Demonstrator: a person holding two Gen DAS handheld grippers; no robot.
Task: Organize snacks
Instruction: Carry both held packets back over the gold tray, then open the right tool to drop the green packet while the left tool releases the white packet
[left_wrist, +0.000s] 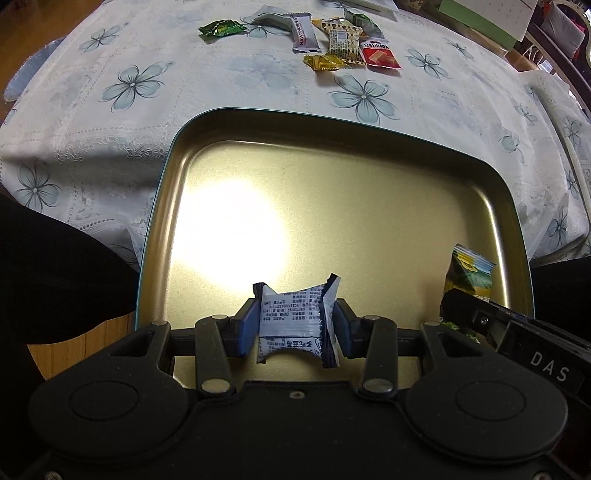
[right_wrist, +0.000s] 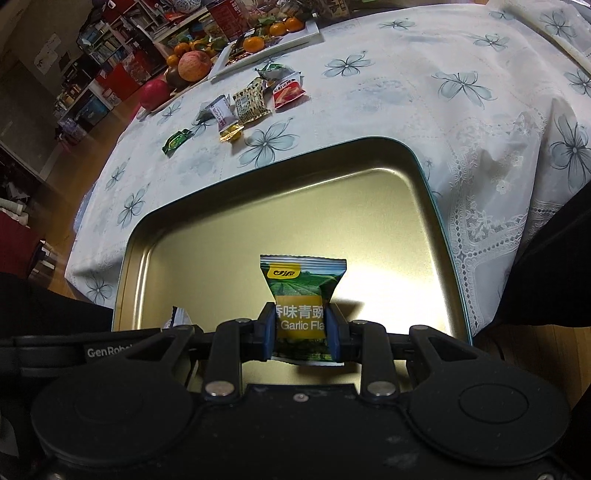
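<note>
Two tools work here, each clenched on a packet above the same tin. The desk (left_wrist: 110, 122), under a flowered cloth, carries the gold tin (left_wrist: 369, 192), whose floor lies bare beneath both tools. Beyond the tin's far rim, well apart from it, a loose heap of snacks (left_wrist: 338, 42) waits on the cloth, with one green candy (left_wrist: 218, 28) lying to the side. The left tool (left_wrist: 297, 325) grips a white packet (left_wrist: 295, 317) across its middle, over the near edge of the tin. The right tool (right_wrist: 301, 326) pinches a green garlic-flavour packet (right_wrist: 301, 295) the same way, held upright just beside the other.

The step in hand looks like setting both down. To do it well, I would lower each packet close to the tin's floor before letting go, place them side by side toward one corner, and keep them flat, so that the remaining snacks have room to line up.
</note>
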